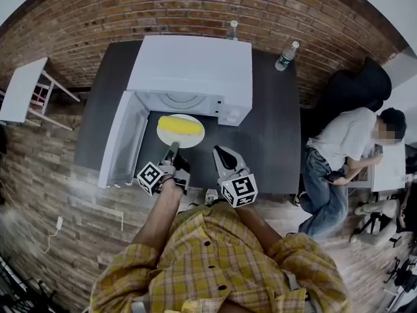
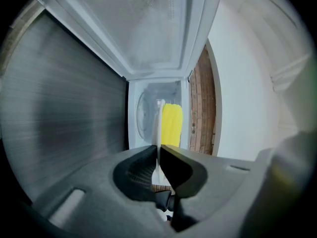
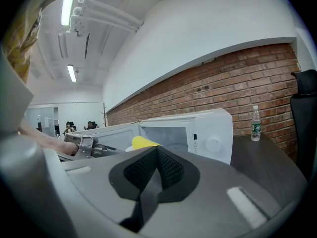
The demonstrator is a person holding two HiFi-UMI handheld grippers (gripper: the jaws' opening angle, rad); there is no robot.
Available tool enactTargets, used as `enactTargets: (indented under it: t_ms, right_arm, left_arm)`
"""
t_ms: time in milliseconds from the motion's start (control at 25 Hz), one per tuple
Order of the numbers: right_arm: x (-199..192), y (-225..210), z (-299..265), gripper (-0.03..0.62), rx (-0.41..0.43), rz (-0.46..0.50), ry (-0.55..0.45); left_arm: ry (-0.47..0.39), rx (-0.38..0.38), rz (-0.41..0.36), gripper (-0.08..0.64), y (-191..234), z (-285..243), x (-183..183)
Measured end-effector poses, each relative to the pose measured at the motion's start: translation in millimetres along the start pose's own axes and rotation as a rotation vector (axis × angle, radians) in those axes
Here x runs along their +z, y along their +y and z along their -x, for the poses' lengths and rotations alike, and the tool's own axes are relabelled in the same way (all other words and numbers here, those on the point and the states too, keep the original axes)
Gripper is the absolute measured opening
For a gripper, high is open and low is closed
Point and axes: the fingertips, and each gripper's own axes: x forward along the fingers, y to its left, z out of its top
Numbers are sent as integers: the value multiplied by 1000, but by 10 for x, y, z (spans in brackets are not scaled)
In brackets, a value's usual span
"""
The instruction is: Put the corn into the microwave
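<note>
A yellow corn cob (image 1: 180, 125) lies on a white plate (image 1: 164, 137), which hovers just in front of the white microwave's (image 1: 195, 67) open cavity. My left gripper (image 1: 172, 150) is shut on the plate's near rim. In the left gripper view the plate (image 2: 159, 118) is edge-on between the closed jaws of that gripper (image 2: 158, 150), with the corn (image 2: 172, 125) beside it and the cavity behind. My right gripper (image 1: 220, 154) hangs to the right of the plate, shut and empty. In the right gripper view this gripper (image 3: 157, 152) points at the corn (image 3: 143, 142) and the microwave (image 3: 208, 130).
The microwave door (image 1: 124, 139) stands swung open to the left on the dark table (image 1: 273, 135). Two water bottles (image 1: 286, 56) (image 1: 232, 30) stand at the table's back edge. A person (image 1: 345, 149) sits at the right. A white side table (image 1: 23, 87) is at the far left.
</note>
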Motion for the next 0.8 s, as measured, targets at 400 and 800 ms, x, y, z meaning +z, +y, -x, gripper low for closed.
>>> enactTargets:
  t_ms: [400,800]
  right_arm:
    - [9,-65,-69,3,8,2,6]
    - [57,-192,-54,3,-9,-22,-8]
  left_arm:
    - [-8,40,-26,25,219,-333,164]
    - [-17,74,-36,25,390,-613,272]
